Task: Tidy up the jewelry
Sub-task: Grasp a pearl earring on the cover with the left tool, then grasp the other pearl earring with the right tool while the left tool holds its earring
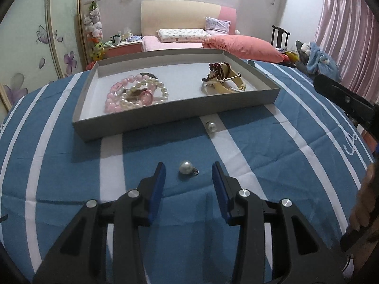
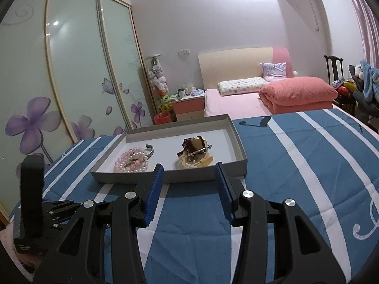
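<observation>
On the striped bedspread point(image 1: 165, 146) at lower centre, you held your left gripper point(image 1: 188, 172) spread around the loose pearl point(image 1: 185, 167), ready to pinch it for the tray point(image 1: 170, 116).

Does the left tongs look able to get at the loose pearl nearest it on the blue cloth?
Probably yes. The near pearl lies alone on the striped cloth, just ahead of the open left tongs and between their tips. Nothing stands between them; the tray and second pearl lie farther on.
</observation>
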A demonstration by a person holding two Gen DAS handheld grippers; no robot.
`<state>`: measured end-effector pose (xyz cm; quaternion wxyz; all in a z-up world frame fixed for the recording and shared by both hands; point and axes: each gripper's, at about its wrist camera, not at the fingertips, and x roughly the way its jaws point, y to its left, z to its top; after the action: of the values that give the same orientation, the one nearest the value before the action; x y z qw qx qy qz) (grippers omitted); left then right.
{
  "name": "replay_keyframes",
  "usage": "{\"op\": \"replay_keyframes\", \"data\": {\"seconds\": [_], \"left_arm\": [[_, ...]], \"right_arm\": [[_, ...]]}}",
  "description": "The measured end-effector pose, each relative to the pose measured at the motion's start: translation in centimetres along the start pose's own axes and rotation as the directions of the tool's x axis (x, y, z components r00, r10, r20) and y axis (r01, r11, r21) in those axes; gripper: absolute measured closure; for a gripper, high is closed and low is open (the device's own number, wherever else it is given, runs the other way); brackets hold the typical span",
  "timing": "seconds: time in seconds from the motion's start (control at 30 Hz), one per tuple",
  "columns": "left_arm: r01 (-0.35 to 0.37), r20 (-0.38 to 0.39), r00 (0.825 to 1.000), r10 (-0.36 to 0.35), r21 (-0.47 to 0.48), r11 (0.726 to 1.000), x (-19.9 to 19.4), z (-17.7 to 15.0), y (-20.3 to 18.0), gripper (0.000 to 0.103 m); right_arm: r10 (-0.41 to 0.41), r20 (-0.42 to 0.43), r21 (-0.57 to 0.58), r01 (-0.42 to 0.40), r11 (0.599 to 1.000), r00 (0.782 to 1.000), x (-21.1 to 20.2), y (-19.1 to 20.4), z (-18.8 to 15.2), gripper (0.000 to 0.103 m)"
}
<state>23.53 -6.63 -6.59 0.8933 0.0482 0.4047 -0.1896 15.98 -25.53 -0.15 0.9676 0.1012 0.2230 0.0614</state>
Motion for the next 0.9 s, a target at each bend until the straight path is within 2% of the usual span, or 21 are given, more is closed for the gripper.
{"op": "replay_keyframes", "data": {"seconds": [0.13, 0.33, 0.57, 0.73, 0.9], "left_arm": [[-0.024, -0.028, 0.999, 0.024, 0.005, 1.000, 0.9, 0.4, -0.5, 0.064], [-0.046, -0.054, 0.998, 0.045, -0.024, 0.999, 1.4, 0.6, 0.1, 0.086], [-0.069, -0.053, 0.996, 0.067, -0.043, 0.997, 0.9, 0.4, 1.5, 0.087], [-0.142, -0.055, 0.989, 0.136, -0.110, 0.984, 0.0, 0.0, 5.4, 0.087], [-0.179, -0.057, 0.984, 0.172, -0.181, 0.967, -1.2, -0.6, 8.9, 0.087]], "right_arm": [[0.005, -0.006, 0.004, -0.005, 1.000, 1.000, -0.2, -0.1, -0.5, 0.057], [0.012, -0.021, 0.006, -0.012, 1.000, 1.000, 0.1, -0.3, -0.8, 0.057], [0.027, -0.048, -0.005, -0.027, 1.000, 0.998, 0.5, 0.2, -0.9, 0.057], [0.050, -0.087, -0.041, -0.053, 0.998, 0.995, 1.2, 1.3, -1.2, 0.057], [0.059, -0.175, -0.108, -0.079, 0.991, 0.983, 3.1, 3.0, -1.5, 0.057]]}}
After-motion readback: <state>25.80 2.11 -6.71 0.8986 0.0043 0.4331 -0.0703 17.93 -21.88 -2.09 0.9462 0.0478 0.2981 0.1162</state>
